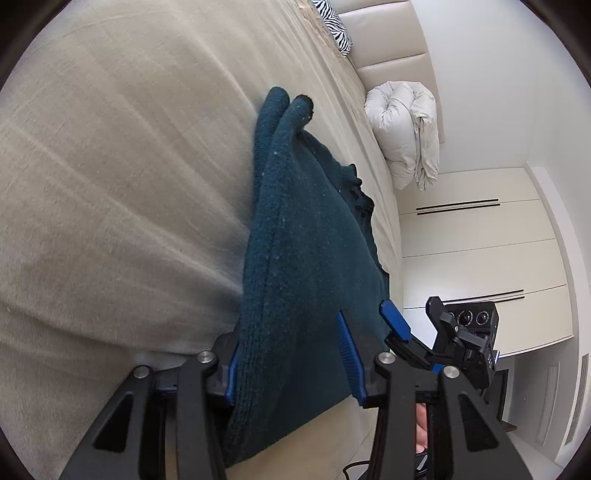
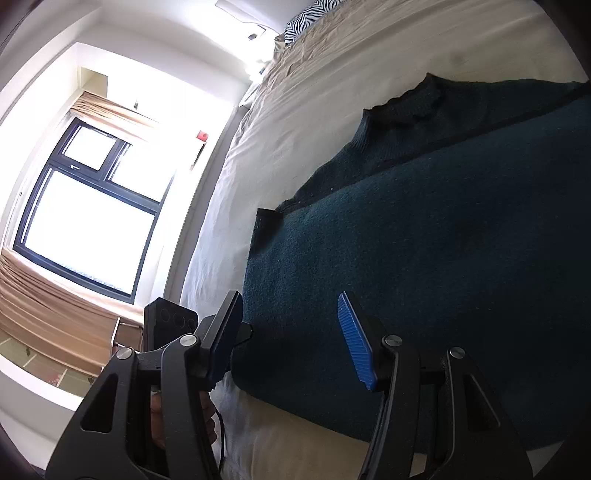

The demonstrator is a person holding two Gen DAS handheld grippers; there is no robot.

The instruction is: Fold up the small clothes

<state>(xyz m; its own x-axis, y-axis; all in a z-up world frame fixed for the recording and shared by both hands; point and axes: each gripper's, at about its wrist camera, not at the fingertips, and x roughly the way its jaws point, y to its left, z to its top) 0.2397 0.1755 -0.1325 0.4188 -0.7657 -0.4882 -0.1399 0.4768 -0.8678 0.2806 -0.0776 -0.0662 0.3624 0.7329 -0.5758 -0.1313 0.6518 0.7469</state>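
Left tongs [image 1: 291, 363] angle down, pinching one dark teal sweater [image 1: 310, 236] on the bed [image 1: 110, 184]; right tongs [image 2: 295, 338] gape half-wide over it, holding nothing

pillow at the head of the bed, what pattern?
Black-and-white zebra stripes on the pillow; clearest in the left wrist view.

– Any text, labels, numbers to log?
– None I can read. The black camera box [image 1: 476, 321] by my other gripper has lens rings only, and the small red square [image 2: 202, 137] on the wall is too small to make out.
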